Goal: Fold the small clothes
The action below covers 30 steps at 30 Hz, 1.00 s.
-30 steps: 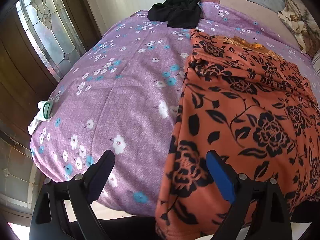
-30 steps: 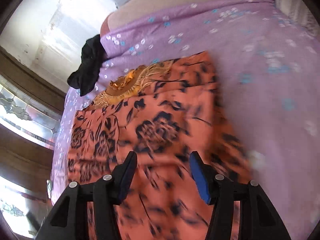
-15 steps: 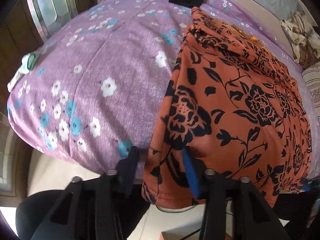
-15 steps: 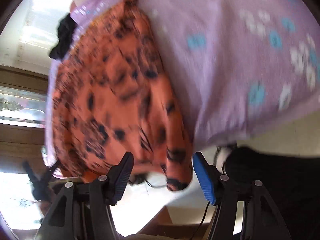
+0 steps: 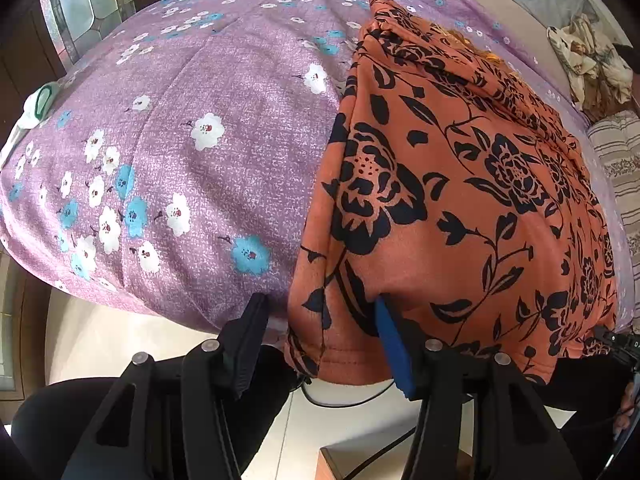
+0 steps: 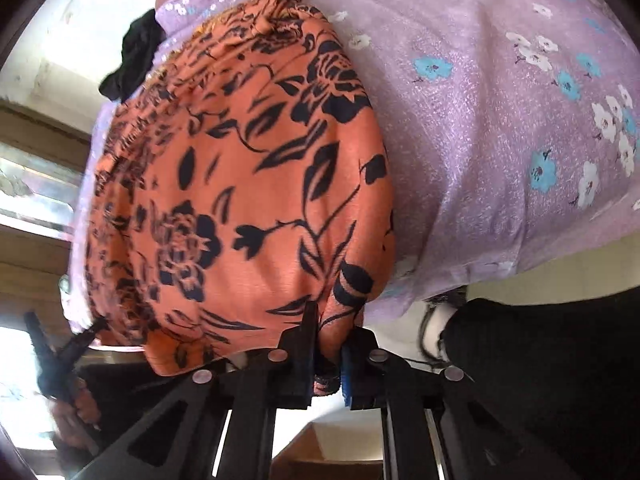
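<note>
At the bed's near edge | orange floral garment (image 5: 460, 200) overhangs bedspread (image 5: 180, 140) | your right gripper (image 6: 326, 344) clamps its hem corner; left gripper (image 5: 320, 320) straddles the other, jaws apart | next: close left, lift both.

No readable text, labels, brands or numbers in either view; only a few pale characters on a dark object (image 5: 628, 344) at 4 o'clock in the left wrist view, too small to make out.
</note>
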### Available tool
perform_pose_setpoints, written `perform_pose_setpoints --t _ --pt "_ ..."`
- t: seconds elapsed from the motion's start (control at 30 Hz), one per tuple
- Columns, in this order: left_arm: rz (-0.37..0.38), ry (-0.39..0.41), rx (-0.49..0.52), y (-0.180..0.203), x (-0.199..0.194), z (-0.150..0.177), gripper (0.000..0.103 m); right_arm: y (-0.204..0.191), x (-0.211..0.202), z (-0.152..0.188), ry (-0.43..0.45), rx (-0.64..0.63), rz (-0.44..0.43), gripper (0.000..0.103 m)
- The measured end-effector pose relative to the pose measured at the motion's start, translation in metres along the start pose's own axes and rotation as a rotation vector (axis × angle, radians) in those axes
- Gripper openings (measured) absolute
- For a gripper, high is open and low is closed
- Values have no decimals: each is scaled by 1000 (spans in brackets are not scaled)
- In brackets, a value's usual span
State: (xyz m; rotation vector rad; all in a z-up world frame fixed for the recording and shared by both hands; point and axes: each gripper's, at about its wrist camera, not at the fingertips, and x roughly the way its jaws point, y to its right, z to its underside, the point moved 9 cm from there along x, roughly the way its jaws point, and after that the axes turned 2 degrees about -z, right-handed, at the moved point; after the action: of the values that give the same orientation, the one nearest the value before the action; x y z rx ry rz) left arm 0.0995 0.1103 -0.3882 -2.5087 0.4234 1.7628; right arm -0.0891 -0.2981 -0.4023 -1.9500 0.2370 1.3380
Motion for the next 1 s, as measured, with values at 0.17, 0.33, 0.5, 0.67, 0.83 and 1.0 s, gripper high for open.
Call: perform_pose_setpoints --t 0.17,0.33,0.5,0.67,0.83,1.0 --pt "46 -25 -13 -6 2 8 43 -10 -13 -9 13 -9 -39 10" --pt "154 -23 -59 -2 -6 7 8 -15 -21 -9 20 37 -130 10" --pt "245 -12 -90 -6 -26 -5 8 -32 -54 -22 62 29 -229 10" --pt "330 63 -79 -8 -72 -45 8 -46 -94 -53 127 48 -339 10" --pt "389 153 -76 -5 -119 -110 8 -62 -125 -98 207 38 -399 10" --pt "411 194 -76 8 -128 -188 8 -79 -135 -168 282 34 -413 10"
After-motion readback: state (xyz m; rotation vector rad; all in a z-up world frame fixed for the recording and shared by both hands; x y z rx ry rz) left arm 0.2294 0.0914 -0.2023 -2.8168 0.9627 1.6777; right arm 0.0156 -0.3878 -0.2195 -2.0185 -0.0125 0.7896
